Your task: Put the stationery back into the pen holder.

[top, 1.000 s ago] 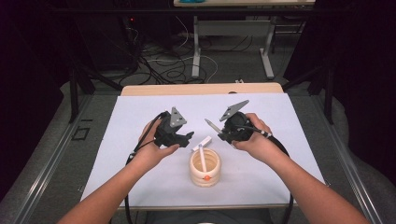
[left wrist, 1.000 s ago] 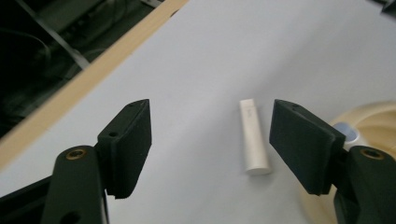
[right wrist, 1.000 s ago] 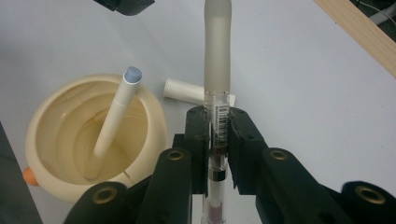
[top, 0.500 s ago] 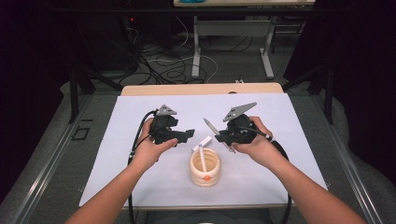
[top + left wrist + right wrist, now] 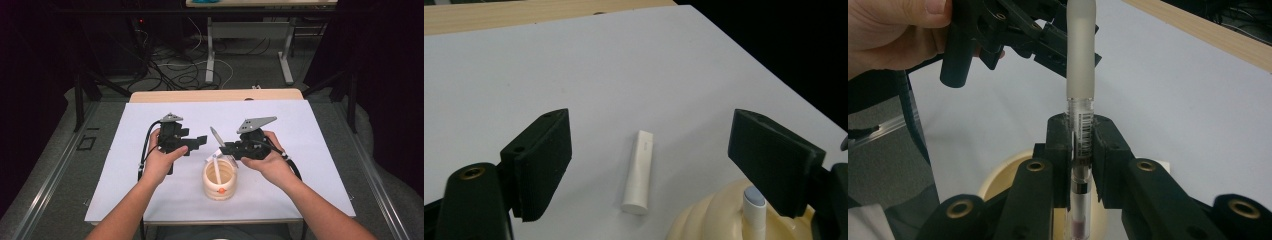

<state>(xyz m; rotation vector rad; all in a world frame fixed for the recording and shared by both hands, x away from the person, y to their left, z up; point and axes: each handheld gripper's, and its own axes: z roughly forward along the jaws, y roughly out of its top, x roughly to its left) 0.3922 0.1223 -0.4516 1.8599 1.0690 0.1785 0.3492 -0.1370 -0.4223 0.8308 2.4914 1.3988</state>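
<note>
Cream cup (image 5: 220,181) nearest, holding a white pen (image 5: 754,210) cut off at its rim plus an orange bit too small to identify, right gripper (image 5: 1081,135) above it clamped on a capped pen (image 5: 1081,100), left gripper (image 5: 649,160) jaws just opened, nothing between, white cap (image 5: 639,172) lying beyond on the table (image 5: 300,130).

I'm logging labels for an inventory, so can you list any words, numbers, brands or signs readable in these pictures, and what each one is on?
Nothing can be read as text.
Pen clamped in the right hand-held gripper: a barcode label with tiny print, too small and blurred to read.
White cap lying on the white sheet: a faint mark near one end, illegible.
Cream holder: no lettering visible.
</note>
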